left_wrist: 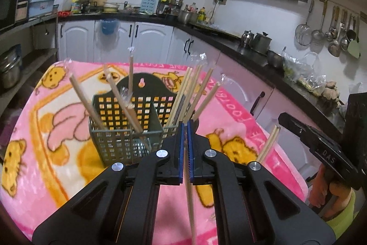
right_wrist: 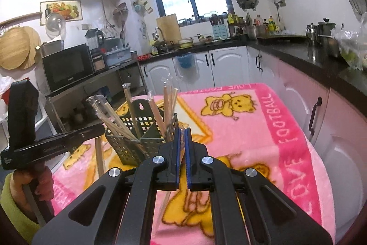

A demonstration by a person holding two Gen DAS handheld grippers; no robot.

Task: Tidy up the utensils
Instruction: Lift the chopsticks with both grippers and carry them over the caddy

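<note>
Left tongs (left_wrist: 185, 124) and right tongs (right_wrist: 182, 131) each clamped one pale wooden chopstick (left_wrist: 190, 203) near the dark perforated plastic basket (left_wrist: 128, 130).

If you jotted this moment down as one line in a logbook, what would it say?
left tongs: shut on chopstick | right tongs: shut on wrapped chopsticks | utensil basket: on pink blanket, chopsticks in both compartments

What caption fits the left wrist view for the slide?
Left hand-held gripper shut on a chopstick before the slotted holder of chopsticks on a pink blanket.
</note>
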